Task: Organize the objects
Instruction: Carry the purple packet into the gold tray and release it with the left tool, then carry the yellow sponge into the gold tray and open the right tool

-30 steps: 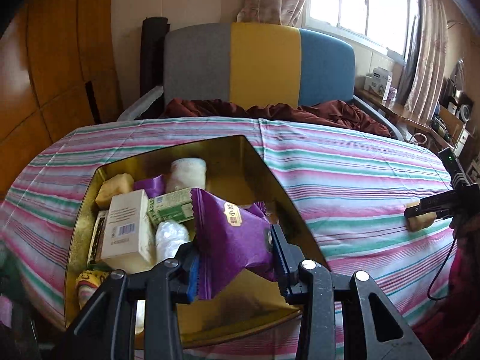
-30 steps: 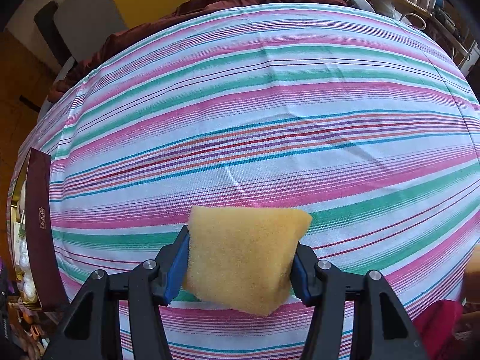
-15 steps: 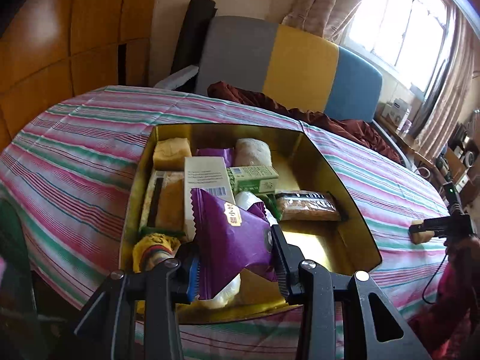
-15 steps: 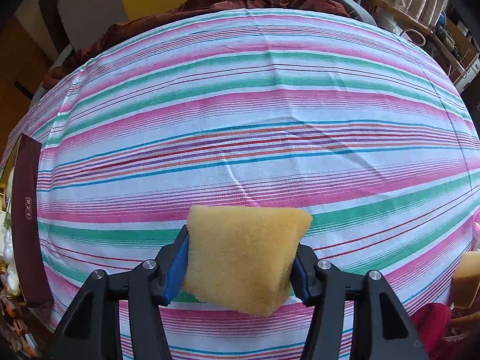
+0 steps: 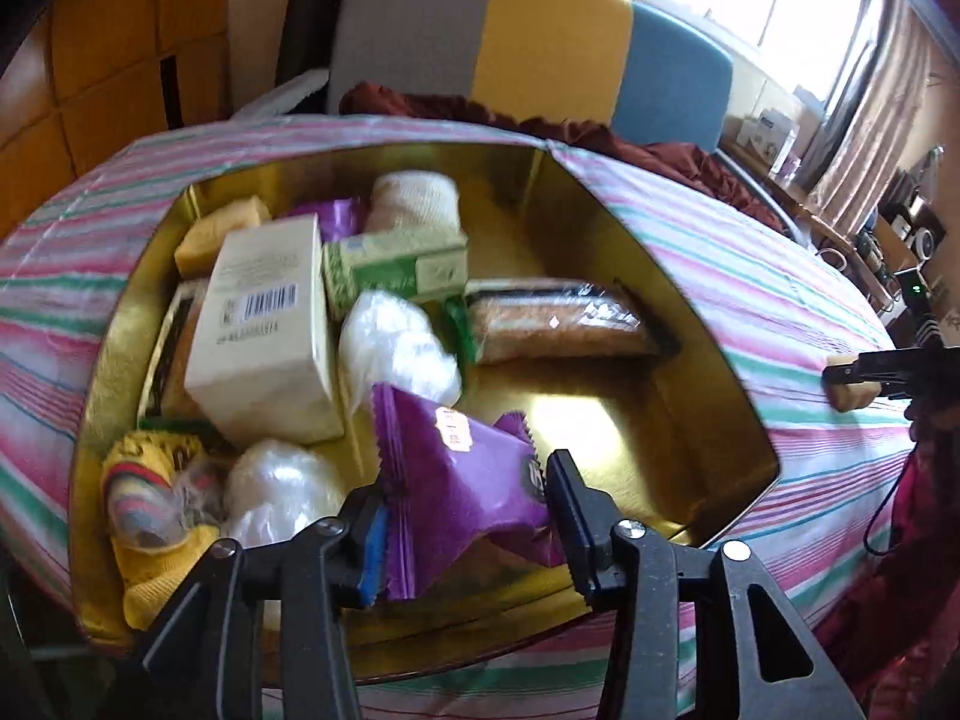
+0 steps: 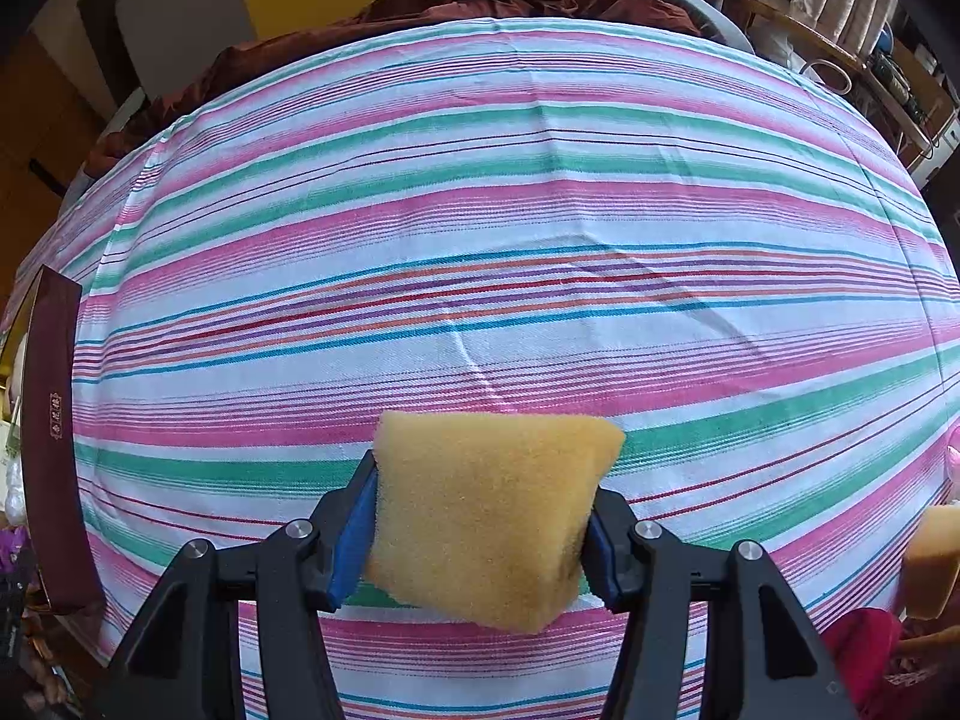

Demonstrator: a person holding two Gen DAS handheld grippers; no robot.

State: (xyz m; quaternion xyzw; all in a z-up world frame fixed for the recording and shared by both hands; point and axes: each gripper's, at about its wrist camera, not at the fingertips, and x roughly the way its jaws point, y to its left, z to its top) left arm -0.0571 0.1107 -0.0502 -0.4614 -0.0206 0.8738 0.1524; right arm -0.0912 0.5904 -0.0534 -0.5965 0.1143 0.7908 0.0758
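Note:
A purple snack packet [image 5: 462, 474] sits between the fingers of my left gripper [image 5: 462, 510], low over the near end of an open gold tin [image 5: 690, 324]. Its jaws are opening, and the pads still touch the packet's sides. The tin holds a cream box [image 5: 264, 330], a green carton [image 5: 396, 267], white wrapped lumps [image 5: 396, 348], a cereal bar [image 5: 558, 324] and a yellow sponge [image 5: 219, 234]. My right gripper [image 6: 480, 516] is shut on a yellow sponge [image 6: 486, 504] above the striped tablecloth [image 6: 480, 210]. In the left wrist view it [image 5: 864, 372] shows at the right.
The tin's dark maroon outer wall [image 6: 51, 432] stands at the left edge of the right wrist view. Another yellow sponge [image 6: 927, 564] shows at the right edge there. A grey, yellow and blue chair [image 5: 540, 48] with dark red cloth [image 5: 540, 120] stands behind the table.
My left gripper has sunk toward the tin with the purple packet, so the tin's contents look bigger, and its fingers stand slightly wider. The right gripper and its sponge have stayed put.

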